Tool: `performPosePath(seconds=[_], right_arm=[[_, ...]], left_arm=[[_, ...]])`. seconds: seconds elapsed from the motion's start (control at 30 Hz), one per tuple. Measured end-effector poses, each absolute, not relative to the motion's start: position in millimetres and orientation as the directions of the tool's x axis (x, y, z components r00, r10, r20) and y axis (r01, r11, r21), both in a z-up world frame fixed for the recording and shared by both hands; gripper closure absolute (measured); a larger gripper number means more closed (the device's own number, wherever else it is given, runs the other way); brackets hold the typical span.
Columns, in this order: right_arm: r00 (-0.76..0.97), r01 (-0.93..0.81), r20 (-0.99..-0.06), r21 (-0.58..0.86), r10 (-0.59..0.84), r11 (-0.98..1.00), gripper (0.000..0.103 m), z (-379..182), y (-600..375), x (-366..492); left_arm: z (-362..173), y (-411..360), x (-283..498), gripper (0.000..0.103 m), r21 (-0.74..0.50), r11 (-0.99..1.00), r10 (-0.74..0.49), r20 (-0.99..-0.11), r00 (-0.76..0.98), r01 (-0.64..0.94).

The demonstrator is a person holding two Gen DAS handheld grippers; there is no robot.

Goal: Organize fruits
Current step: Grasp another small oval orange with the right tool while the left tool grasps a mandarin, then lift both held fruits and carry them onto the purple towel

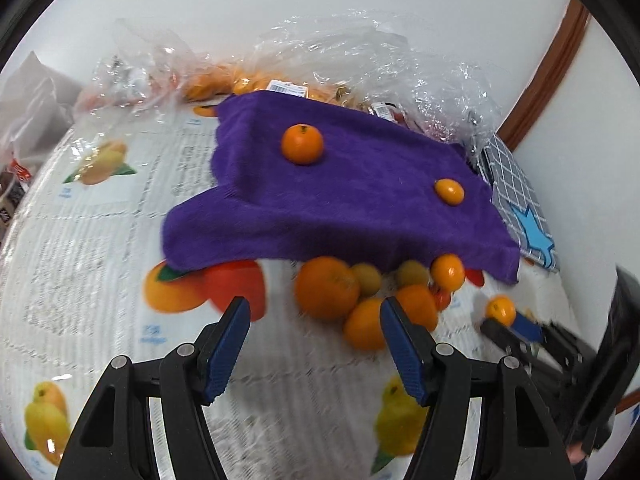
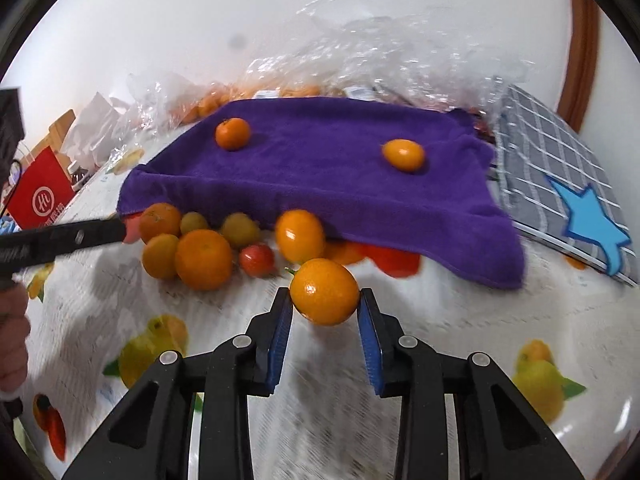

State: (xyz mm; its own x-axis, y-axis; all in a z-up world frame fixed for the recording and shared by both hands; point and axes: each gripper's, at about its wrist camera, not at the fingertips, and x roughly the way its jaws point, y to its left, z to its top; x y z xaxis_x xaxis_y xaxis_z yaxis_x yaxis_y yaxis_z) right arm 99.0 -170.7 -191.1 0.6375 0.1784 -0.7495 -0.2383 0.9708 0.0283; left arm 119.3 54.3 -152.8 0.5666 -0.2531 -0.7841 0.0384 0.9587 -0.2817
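Two oranges (image 2: 233, 133) lie apart on the purple towel (image 2: 328, 176).

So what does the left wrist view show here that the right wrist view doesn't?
Only the left wrist view: the left claw itself, open with nothing between its pads, aimed at the fruit pile in front of the purple towel.

Only the right wrist view: a red paper bag at far left, a small red fruit clear in the pile, and the pads of the right claw against a small orange.

Both: the towel with two oranges on it, the pile, the fruit-print tablecloth, the clear plastic bags and the grey checked cloth.
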Motion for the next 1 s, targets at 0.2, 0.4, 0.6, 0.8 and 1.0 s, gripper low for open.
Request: performPosePath(seconds=[0.2,0.4,0.6,0.8,1.0], right_arm=[[0.643,-0.220,-0.748,0.029,0.167,0.975,0.070,-196.4,-194.3,86.4],[0.630,-0.223,-0.755,0.046,0.180,0.974,0.070,-198.8,-193.8,88.2],[0.615,-0.216,-0.770,0.046,0.172,0.975,0.070,-201.3,-193.8,91.6],[0.609,-0.196,-0.775,0.059,0.168,0.979,0.070,-202.6,-197.2,94.2],[0.609,-0.190,-0.780,0.036,0.146,0.981,0.070,-203.0,-193.3,96.3]], left_arm=[[-164.2,43.8,139.0,0.043,-0.294,0.956,-0.246,-0.814,0.526,-0.007],[-172.3,46.3,144.3,0.064,-0.338,0.941,-0.276,-0.814,0.511,-0.030],[-161.4,60.2,125.4,0.064,-0.286,0.958,-0.233,-0.806,0.544,-0.014],[-171.7,79.2,115.1,0.063,-0.299,0.954,-0.246,-0.810,0.532,-0.015],[-177.2,71.0,114.8,0.052,-0.270,0.963,-0.227,-0.784,0.578,0.012]])
